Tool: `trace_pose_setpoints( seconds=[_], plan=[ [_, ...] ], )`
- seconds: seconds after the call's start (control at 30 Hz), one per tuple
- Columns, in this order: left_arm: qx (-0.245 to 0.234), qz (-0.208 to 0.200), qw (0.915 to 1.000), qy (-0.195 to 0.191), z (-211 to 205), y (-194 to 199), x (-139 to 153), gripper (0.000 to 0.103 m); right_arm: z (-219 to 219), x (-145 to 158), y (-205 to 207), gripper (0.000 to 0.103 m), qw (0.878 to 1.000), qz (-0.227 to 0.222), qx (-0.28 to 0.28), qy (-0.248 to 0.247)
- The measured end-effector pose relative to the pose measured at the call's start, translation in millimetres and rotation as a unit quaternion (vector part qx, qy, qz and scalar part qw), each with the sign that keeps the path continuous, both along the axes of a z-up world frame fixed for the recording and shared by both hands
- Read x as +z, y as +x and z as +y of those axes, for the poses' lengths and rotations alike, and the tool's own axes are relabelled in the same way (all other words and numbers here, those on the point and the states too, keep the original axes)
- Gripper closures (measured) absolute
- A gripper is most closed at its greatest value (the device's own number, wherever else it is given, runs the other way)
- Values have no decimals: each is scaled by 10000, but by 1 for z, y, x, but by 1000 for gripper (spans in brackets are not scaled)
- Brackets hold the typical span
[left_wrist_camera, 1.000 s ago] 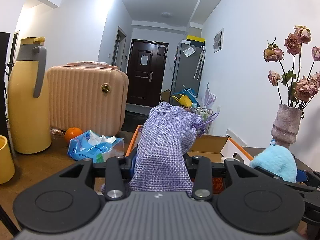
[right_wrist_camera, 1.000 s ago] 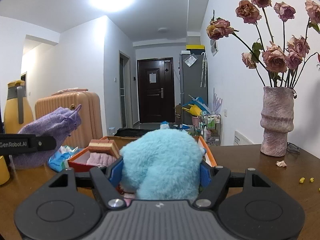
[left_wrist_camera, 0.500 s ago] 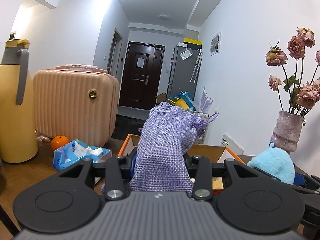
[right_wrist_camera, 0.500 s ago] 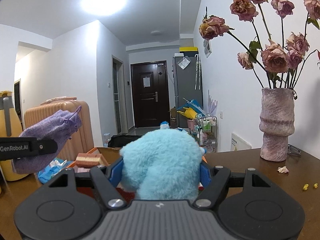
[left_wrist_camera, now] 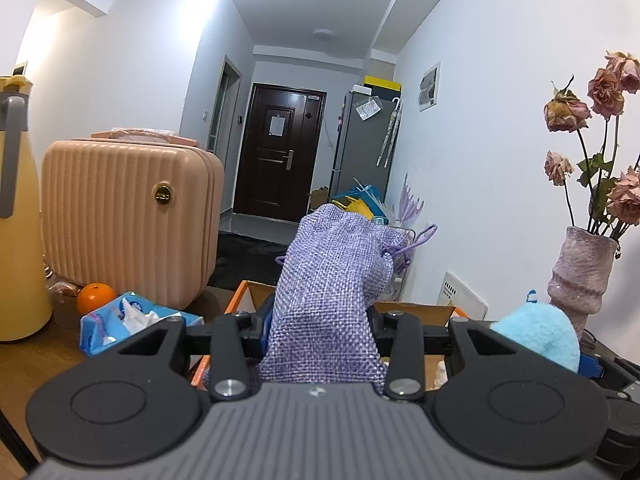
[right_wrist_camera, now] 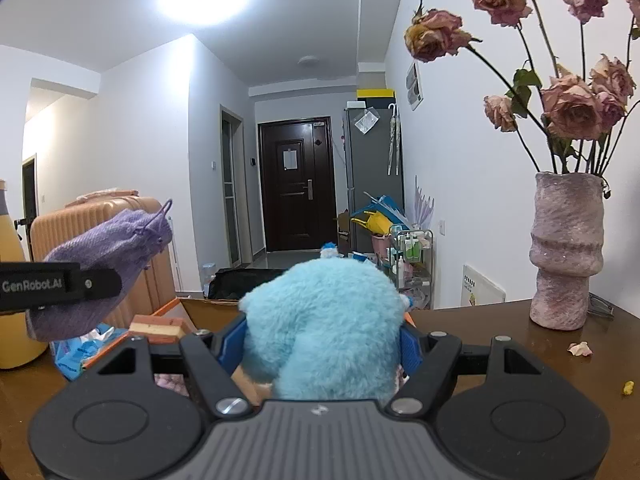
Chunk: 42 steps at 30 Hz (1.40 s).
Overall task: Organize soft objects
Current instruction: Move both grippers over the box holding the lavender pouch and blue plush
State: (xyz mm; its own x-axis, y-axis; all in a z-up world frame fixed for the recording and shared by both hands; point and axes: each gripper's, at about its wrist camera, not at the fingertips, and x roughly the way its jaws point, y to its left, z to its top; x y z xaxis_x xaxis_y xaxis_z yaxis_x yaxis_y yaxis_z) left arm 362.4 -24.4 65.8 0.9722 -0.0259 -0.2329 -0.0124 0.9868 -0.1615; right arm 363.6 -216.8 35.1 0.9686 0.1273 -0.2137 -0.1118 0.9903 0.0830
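Observation:
My left gripper (left_wrist_camera: 320,326) is shut on a purple woven drawstring pouch (left_wrist_camera: 332,292), which stands up between its blue pads; the same pouch (right_wrist_camera: 104,268) shows at the left of the right wrist view. My right gripper (right_wrist_camera: 322,344) is shut on a fluffy light-blue plush toy (right_wrist_camera: 324,328), seen from the left wrist view as a blue plush (left_wrist_camera: 540,334) at lower right. Just beyond and below both grippers sits an orange-edged cardboard box (left_wrist_camera: 416,310), and in the right wrist view a layered sponge-cake-like block (right_wrist_camera: 160,326) lies in it.
On the wooden table (right_wrist_camera: 500,320) stand a peach ribbed case (left_wrist_camera: 128,216), a yellow thermos jug (left_wrist_camera: 16,216), an orange (left_wrist_camera: 96,298), a blue tissue pack (left_wrist_camera: 124,322) and a vase of dried roses (right_wrist_camera: 566,252). Petal scraps (right_wrist_camera: 580,348) lie near the vase. A hallway with a dark door lies beyond.
Both grippers have moved forward and to the right over the table, still holding their loads; the jug, case and tissue pack slid left in view and the box came closer.

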Motion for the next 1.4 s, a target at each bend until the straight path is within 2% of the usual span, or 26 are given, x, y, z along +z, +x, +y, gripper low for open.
trace_pose_setpoints(
  seconds=[0.7,1.07,1.4],
  plan=[
    [5,164,9997,206,-15,63,-14,63,8,-7,56,31,9993,266,-91,-254],
    [-11,206,9982,563,-31,87,-27,63,11,-13,77,31,9973,559,-195,-434],
    [5,258,9954,919,-39,101,-45,63,11,-31,91,31,9945,848,-236,-571]
  ],
)
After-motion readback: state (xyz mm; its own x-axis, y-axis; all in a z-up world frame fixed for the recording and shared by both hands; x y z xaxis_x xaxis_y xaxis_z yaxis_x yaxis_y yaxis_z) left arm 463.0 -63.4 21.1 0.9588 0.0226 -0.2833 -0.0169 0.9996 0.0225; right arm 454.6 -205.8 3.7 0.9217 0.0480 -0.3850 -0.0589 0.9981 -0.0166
